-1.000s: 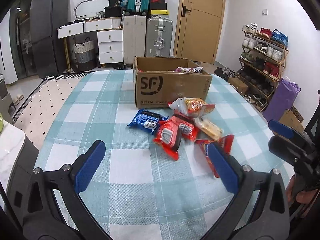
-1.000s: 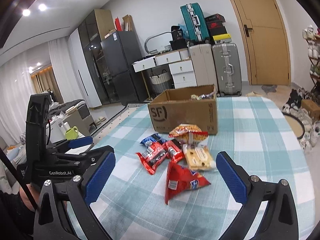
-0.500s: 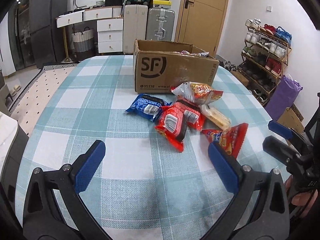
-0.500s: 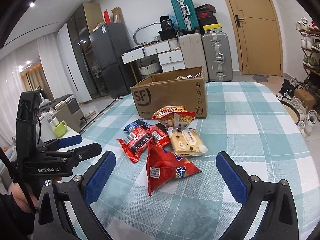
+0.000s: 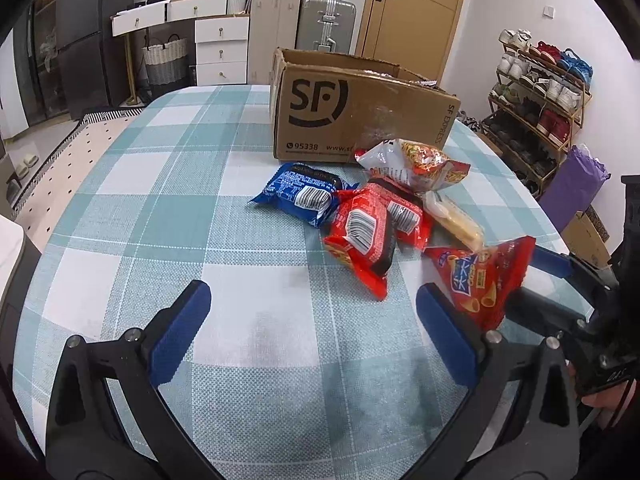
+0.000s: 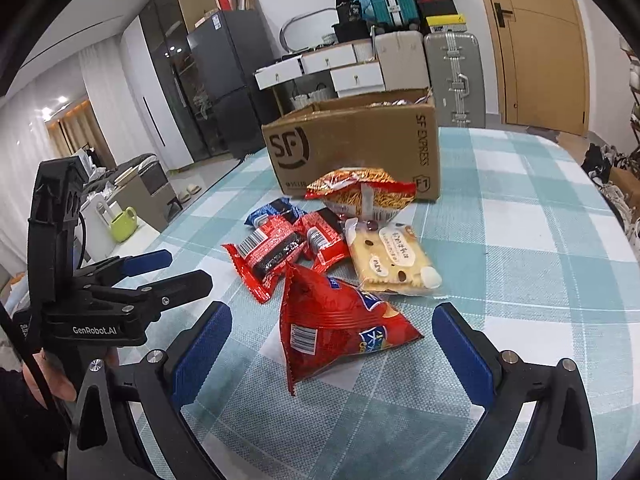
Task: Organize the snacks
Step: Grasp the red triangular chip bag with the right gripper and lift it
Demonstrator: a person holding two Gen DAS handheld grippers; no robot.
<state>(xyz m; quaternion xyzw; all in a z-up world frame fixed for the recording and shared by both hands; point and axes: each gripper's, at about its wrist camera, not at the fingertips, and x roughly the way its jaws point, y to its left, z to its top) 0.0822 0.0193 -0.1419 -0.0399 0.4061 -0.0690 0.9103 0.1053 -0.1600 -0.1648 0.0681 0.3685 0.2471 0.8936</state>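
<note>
Several snack packs lie in a heap on the checked tablecloth before an open cardboard box (image 5: pixel 360 116) (image 6: pixel 356 148). Nearest is a red triangular chip bag (image 6: pixel 332 320) (image 5: pixel 484 276), then two red wafer packs (image 5: pixel 368 232) (image 6: pixel 280 252), a blue biscuit pack (image 5: pixel 304 194) (image 6: pixel 272 212), a yellow cracker pack (image 6: pixel 392 264) (image 5: pixel 452 220) and a noodle snack bag (image 6: pixel 360 196) (image 5: pixel 416 160). My right gripper (image 6: pixel 332 352) is open, its blue pads on either side of the chip bag's near end. My left gripper (image 5: pixel 312 328) is open over bare cloth, short of the wafer packs.
The round table (image 5: pixel 140 208) drops off on all sides. Beyond it stand suitcases (image 5: pixel 326 20), white drawers (image 5: pixel 220 48), a dark fridge (image 6: pixel 224 80), a wooden door (image 6: pixel 540 40) and a shoe rack (image 5: pixel 540 92). A person's hand (image 6: pixel 52 384) holds the left gripper's handle.
Both grippers have come forward and lower toward the snack heap. The chip bag now lies between the right gripper's pads. No snack has moved.
</note>
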